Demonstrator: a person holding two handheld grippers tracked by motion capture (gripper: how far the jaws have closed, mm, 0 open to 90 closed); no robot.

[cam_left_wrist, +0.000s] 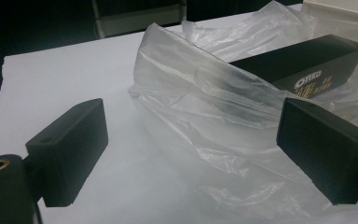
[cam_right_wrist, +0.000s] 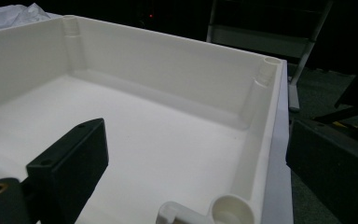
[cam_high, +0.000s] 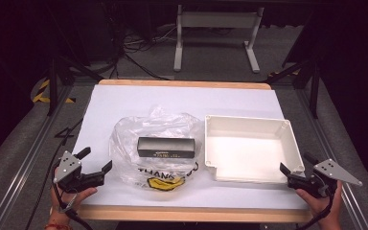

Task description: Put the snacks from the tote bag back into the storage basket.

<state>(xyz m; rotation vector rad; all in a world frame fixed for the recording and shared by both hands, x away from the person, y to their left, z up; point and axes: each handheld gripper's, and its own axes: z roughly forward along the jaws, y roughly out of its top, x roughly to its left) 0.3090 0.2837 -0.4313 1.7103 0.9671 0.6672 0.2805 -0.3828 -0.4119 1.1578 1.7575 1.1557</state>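
Observation:
A crumpled clear plastic bag (cam_high: 158, 139) with a yellow and black print lies at the middle of the white table. A long black box (cam_high: 166, 147) with gold lettering lies across it; in the left gripper view plastic veils one end of the box (cam_left_wrist: 307, 63). My left gripper (cam_high: 96, 159) rests at the front left, open, its jaws wide apart and pointing at the bag (cam_left_wrist: 205, 107) with nothing between them (cam_left_wrist: 196, 149). My right gripper (cam_high: 296, 164) sits open at the near right corner of an empty white tray (cam_high: 249, 120), and that corner's wall (cam_right_wrist: 256, 140) stands between its jaws (cam_right_wrist: 200, 163).
The white sheet covers a wooden table (cam_high: 182, 213) whose edge shows at front and back. Metal rails (cam_high: 24, 158) run along both sides. Beyond the far edge stand a white desk frame (cam_high: 215, 33) and cables on the dark floor.

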